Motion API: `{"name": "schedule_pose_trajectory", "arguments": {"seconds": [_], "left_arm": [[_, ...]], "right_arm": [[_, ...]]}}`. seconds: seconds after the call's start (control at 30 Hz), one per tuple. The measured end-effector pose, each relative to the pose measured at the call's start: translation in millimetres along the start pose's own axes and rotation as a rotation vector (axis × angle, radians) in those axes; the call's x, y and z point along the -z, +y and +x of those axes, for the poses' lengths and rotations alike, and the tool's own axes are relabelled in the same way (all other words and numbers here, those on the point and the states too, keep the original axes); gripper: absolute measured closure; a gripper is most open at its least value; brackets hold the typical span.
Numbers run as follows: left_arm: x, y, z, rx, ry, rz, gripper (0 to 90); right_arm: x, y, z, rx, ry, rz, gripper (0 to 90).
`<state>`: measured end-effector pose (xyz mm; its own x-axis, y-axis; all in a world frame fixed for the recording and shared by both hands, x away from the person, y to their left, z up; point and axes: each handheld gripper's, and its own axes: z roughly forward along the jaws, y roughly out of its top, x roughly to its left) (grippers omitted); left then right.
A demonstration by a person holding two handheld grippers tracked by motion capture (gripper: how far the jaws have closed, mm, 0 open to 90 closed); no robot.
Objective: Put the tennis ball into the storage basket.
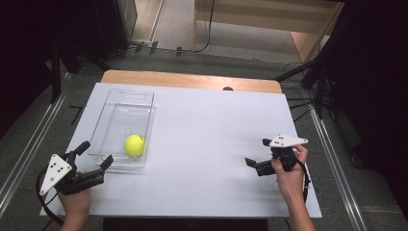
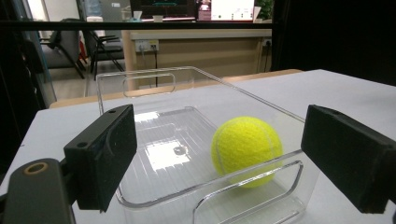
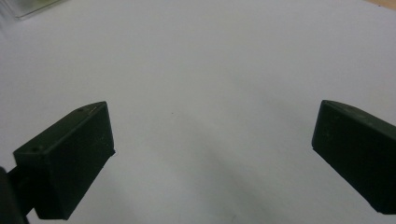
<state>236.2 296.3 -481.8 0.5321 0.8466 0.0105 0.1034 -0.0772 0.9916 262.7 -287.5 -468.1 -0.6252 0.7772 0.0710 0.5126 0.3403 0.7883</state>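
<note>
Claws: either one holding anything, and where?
Nothing held. Left claw open just short of the bin's near end; right claw open above the table.

High view looks down from above; left gripper view shares its clear bin (image 1: 126,126) (image 2: 187,121), close.

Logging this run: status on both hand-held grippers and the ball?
Left hand-held gripper open, at near end of clear bin. Right hand-held gripper open over bare table. Tennis ball inside bin; near wall between it and left jaws.
</note>
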Motion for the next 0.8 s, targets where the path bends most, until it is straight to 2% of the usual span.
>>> {"name": "schedule_pose_trajectory", "arguments": {"seconds": [0.43,0.8], "left_arm": [[-0.1,0.0,0.0,-0.004,0.0,0.001,11.1],[0.1,0.0,-0.1,-0.002,0.0,0.002,11.1]], "right_arm": [[15.1,-23.9,-7.4,-0.036,-0.022,-0.083,0.0],[24.8,-39.7,-13.0,-0.046,-0.036,-0.142,0.0]]}}
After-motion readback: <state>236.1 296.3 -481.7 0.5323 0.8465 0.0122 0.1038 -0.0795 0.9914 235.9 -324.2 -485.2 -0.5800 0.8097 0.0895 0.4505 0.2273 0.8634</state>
